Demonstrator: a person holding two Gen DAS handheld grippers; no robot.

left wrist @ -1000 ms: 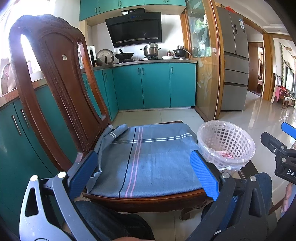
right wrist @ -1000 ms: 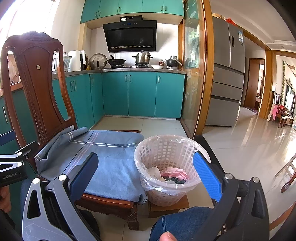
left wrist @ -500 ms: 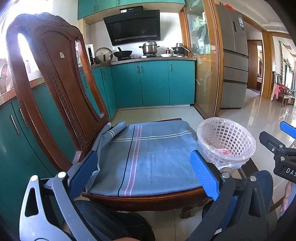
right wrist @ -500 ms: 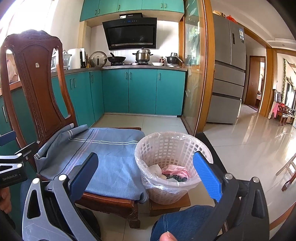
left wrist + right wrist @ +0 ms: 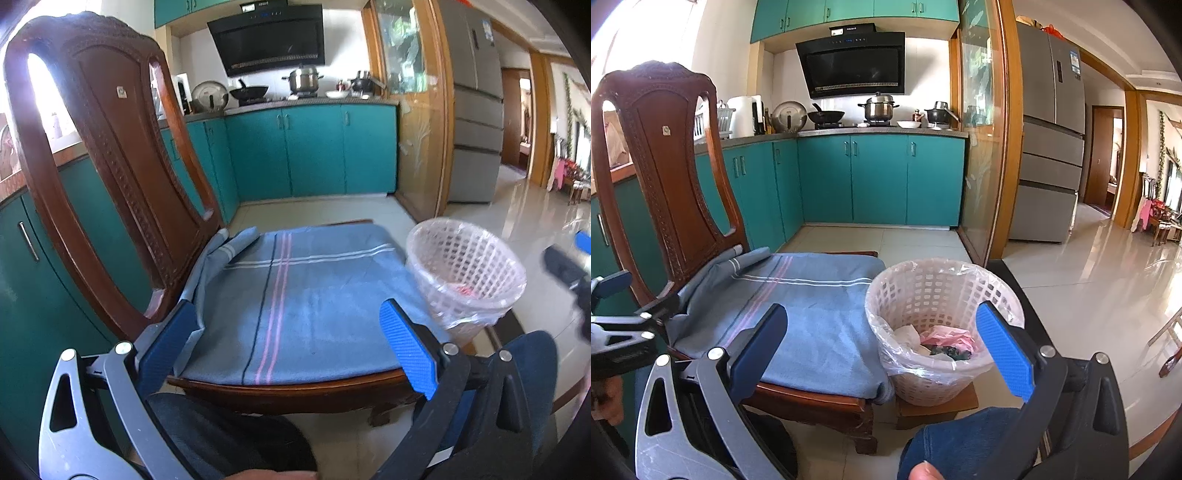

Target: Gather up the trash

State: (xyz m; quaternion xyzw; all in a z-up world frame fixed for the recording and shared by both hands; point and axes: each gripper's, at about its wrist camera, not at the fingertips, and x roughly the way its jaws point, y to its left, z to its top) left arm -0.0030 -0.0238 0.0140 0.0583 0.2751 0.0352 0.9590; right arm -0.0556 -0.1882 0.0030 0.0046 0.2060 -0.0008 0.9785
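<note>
A white lattice waste basket (image 5: pixel 942 291) lined with a clear bag stands on a low wooden block right of the chair. It holds white, pink and dark crumpled trash (image 5: pixel 945 341). It also shows in the left wrist view (image 5: pixel 465 266). My right gripper (image 5: pixel 882 341) is open and empty, just in front of the basket. My left gripper (image 5: pixel 291 339) is open and empty, over the front edge of the chair's blue cloth (image 5: pixel 295 295). No trash lies on the cloth.
A carved wooden chair (image 5: pixel 110 147) stands left, against teal cabinets (image 5: pixel 879 177). The person's knees in jeans (image 5: pixel 960 443) are at the bottom. A glass partition (image 5: pixel 982 147), a fridge (image 5: pixel 1049 147) and tiled floor (image 5: pixel 1100 280) lie to the right.
Both grippers have shifted slightly; the left view has tilted and turned a little to the left. The jaws have stayed open and nothing was picked up.
</note>
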